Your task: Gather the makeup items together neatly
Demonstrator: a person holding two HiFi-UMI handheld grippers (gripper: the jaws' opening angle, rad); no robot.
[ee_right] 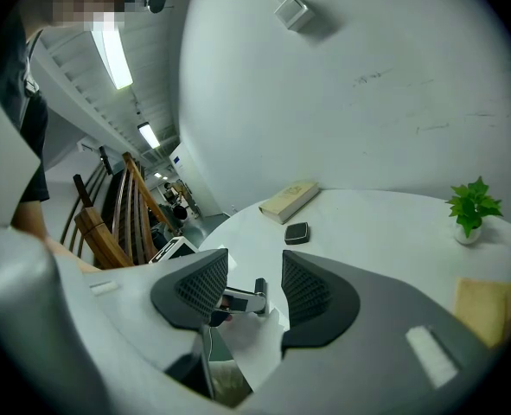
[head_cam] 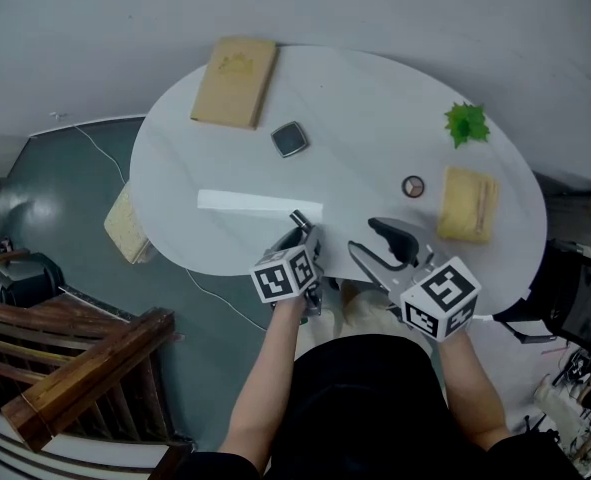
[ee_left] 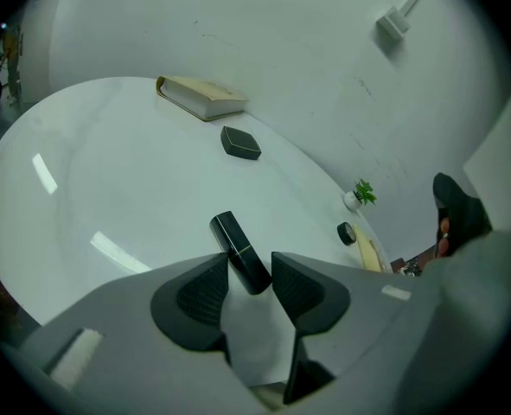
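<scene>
Progress check, near to far.

Near edge of tabletop [head_cam: 375, 98]:
- Left tool [ee_left: 250, 277] angled down onto the surface, jaws narrowed to roughly half gape around a black lipstick tube [ee_left: 236, 245].
- Pads appear to touch both flanks of the tube's near end; far end points toward the middle of the tabletop.
- Tube looks to be lying on the surface, not lifted.
- Right tool [ee_right: 255, 294] just beside the left one, toward the right-hand edge. Jaws wide apart, nothing between the pads; only the left tool's tip visible through the gap.

Middle of tabletop:
- Dark square compact [head_cam: 289, 139], alone, well apart from the tube.
- Small round pot [head_cam: 413, 186] nearer the right-hand edge, well apart from both, just beside a tan notebook-like item [head_cam: 468, 204].

Far side:
- Tan book [head_cam: 235, 80] flat at the far left edge.
- Small green plant [head_cam: 466, 124] near the far right edge.

Judgement:
- Task at an early stage. Three makeup items seen, each in its own spot, none grouped.
- First pickup apparently under way, on the tube.
- Left to do: bring tube, compact and pot together in one place and line them up tidily.
- Gathering spot not evident.
</scene>
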